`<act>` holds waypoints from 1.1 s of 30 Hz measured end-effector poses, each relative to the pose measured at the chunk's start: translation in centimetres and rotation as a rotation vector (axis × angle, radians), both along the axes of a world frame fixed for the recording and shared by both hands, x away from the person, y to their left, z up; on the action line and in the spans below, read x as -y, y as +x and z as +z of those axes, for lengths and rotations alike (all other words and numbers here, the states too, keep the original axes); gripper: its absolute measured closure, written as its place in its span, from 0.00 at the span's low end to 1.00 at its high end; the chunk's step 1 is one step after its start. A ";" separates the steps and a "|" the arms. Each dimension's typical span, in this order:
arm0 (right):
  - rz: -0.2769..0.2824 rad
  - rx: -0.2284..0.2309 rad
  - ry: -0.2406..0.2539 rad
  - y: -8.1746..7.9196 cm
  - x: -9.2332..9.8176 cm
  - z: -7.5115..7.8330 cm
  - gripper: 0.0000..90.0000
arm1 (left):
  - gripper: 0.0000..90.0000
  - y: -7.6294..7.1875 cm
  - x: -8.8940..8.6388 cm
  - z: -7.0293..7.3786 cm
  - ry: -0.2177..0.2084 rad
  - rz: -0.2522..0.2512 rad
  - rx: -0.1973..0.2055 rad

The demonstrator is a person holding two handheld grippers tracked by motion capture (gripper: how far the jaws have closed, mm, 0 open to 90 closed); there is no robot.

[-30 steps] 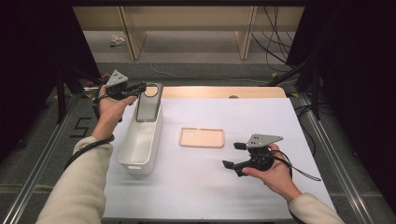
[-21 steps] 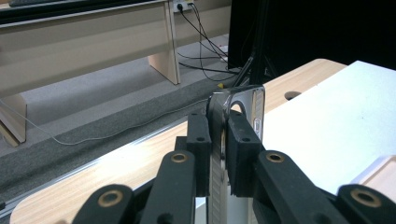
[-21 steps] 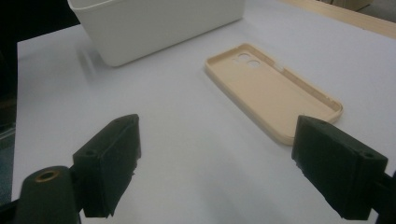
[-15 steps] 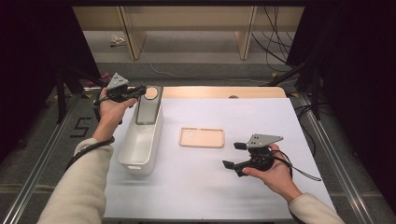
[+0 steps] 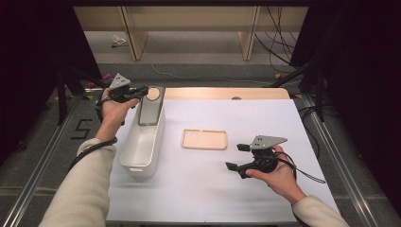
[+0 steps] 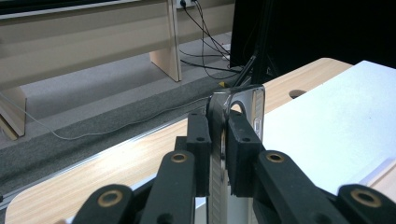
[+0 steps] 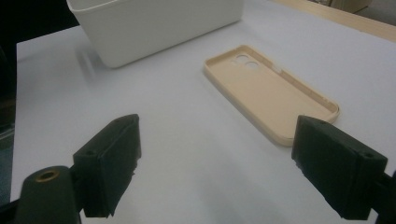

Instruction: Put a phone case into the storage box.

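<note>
Left tongs (image 5: 140,91) clamp phone (image 5: 150,106) above white bin (image 5: 142,142); right tongs (image 5: 239,156) wide, empty. Case (image 5: 204,139) on bench (image 5: 265,118) unfitted; fitting remains.

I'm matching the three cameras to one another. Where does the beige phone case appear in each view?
High view: the beige phone case lies flat at the table's middle, right of the white bin.
Left gripper view: not in it.
Right gripper view: the case lies at centre-right, open side up, beyond the open jaws.
Shared landmark: the white bin, at top left in the right gripper view.
</note>
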State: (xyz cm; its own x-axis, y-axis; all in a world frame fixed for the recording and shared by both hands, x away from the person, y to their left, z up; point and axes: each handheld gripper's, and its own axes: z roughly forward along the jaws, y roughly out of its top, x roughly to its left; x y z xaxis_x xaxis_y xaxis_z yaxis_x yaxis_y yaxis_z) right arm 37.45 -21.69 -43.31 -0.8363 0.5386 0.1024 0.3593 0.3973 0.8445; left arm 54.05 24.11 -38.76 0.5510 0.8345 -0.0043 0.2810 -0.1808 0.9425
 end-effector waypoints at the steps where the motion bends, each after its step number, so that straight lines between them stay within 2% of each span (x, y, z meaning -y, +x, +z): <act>1: -0.001 0.000 -0.001 0.0 0.0 0.0 0.18 | 0.90 0.0 0.0 0.0 -0.003 0.003 -0.002; 17: -0.001 0.003 0.001 0.0 0.1 0.1 0.19 | 0.89 0.5 -0.1 -0.9 -0.013 0.017 -0.029; 33: 0.001 0.001 0.001 0.0 0.1 0.1 0.19 | 0.87 0.9 -0.6 -1.2 0.011 0.048 -0.070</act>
State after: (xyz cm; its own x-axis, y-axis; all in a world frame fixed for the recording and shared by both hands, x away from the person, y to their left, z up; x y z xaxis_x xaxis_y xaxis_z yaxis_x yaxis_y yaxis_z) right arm 37.47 -21.75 -43.25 -0.8371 0.5374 0.1021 0.3578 0.3967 0.8454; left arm 54.94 24.67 -40.01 0.5092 0.8601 -0.0316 0.3546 -0.1762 0.9183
